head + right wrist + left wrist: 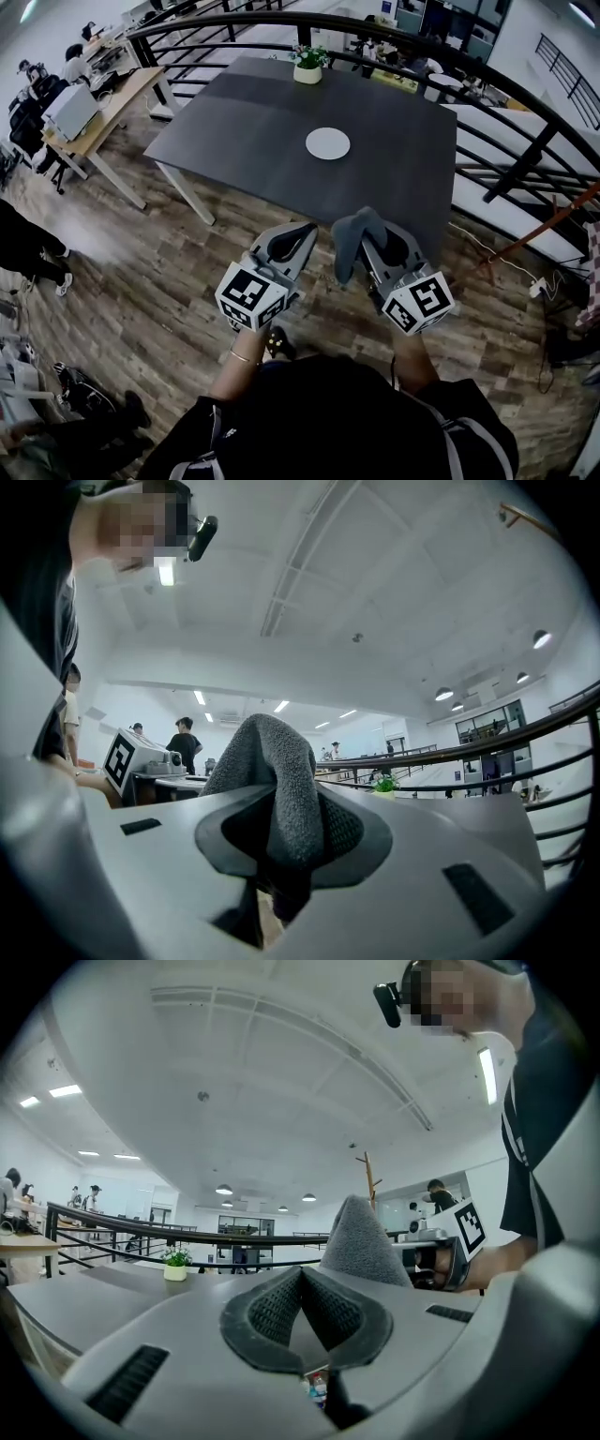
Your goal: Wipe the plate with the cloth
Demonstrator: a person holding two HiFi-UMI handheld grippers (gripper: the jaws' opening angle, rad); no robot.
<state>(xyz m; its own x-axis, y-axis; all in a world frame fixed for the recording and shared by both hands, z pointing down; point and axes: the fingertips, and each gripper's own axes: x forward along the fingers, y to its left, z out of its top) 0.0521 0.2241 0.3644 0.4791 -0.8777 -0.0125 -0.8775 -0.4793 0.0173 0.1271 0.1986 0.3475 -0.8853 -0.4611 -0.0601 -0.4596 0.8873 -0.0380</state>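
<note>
In the head view, a person standing on a wooden floor is seen from above, with two grippers held out level towards a dark table (234,131). At the left, the left gripper (298,234) is clenched on nothing; in the left gripper view its ribbed pads (272,1307) are pressed together with no cloth between them. Ahead of both grippers, up the frame and well apart from them, a white round plate (327,143) is set flat on the table, roughly between the lines along which the two grippers point. Being round, it has no long axis to be lined up with. A small potted plant (307,64) stands at the table's far edge. At the right, the right gripper (367,234) is closed on a grey cloth (352,242), which is bunched into a hump rising above the jaws and drooping over their front. The plate lies ahead of this gripper and slightly to its left, and about as near to it as to the left one, so the cloth would have to be carried forward over the table's near edge. The plate cannot be made out in either gripper view. In the right gripper view much of the jaws is covered by the cloth (277,761), and its lower end is lost between the pads.
</note>
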